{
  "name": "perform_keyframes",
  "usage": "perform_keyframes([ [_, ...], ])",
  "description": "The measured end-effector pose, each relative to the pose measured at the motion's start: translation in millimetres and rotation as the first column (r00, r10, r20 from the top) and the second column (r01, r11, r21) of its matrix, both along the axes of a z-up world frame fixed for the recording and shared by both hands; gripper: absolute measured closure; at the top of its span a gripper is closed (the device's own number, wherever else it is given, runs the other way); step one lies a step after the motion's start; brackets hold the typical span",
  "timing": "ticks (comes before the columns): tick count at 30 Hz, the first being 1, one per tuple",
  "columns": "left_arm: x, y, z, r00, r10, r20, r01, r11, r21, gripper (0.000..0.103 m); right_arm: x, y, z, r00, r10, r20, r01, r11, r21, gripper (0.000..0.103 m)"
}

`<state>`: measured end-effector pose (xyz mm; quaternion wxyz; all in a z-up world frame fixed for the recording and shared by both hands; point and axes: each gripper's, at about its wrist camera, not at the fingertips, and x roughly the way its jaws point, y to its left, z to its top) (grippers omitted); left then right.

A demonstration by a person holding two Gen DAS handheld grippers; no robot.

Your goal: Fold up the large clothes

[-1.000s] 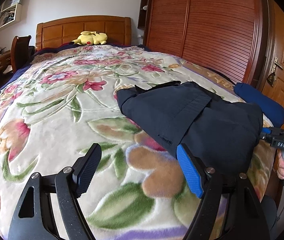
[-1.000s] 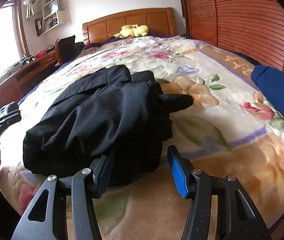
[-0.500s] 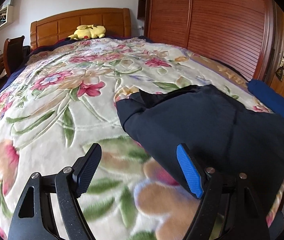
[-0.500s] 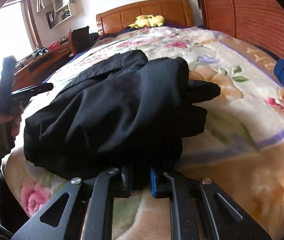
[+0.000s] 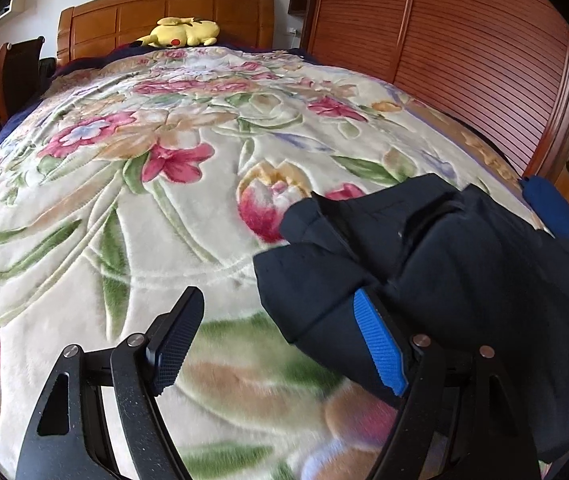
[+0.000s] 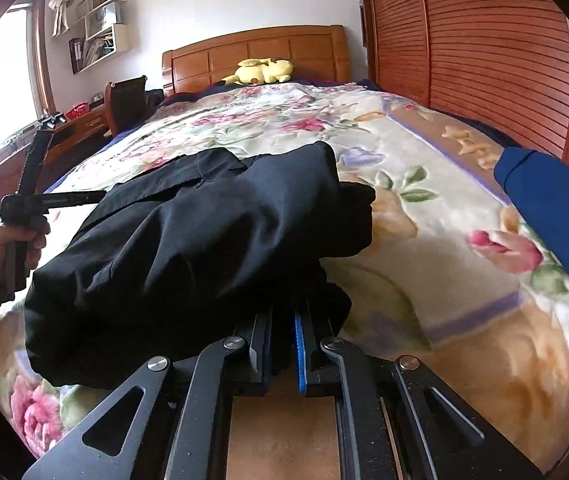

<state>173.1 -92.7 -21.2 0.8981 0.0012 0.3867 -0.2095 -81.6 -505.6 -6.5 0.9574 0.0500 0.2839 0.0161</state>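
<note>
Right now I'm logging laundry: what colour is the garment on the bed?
Black or very dark navy garment, clearest in the right wrist view.

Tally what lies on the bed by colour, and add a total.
Black: 1, the black garment, bunched near the foot of the floral blanket
Blue: 1, the blue garment at the blanket's wardrobe-side edge
Yellow: 1, the yellow plush toy by the headboard
Total: 3
</note>
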Motion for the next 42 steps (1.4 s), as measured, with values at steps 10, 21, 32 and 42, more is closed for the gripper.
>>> perform_keyframes([
  [10,24,-18,-18,0.995,-0.066,-0.071,0.068,0.998,0.016,0.037,16,5,-2,0.998,-0.015,-0.06,0.016,1.0,0.026,0.082],
  [21,15,-32,-13,0.988,-0.124,-0.088,0.125,0.992,0.012,0.091,3,-1,8,0.999,-0.009,0.039,0.008,1.0,0.018,0.095],
  [32,-18,-50,53,0.989,-0.092,0.114,0.085,0.994,0.063,0.097,-5,-20,27,0.992,-0.025,0.126,0.03,0.999,-0.036,0.096],
  [42,-31,-110,99,0.967,-0.11,0.229,0.096,0.993,0.071,0.098,-22,-55,53,0.982,-0.043,0.184,0.067,0.99,-0.123,0.096],
])
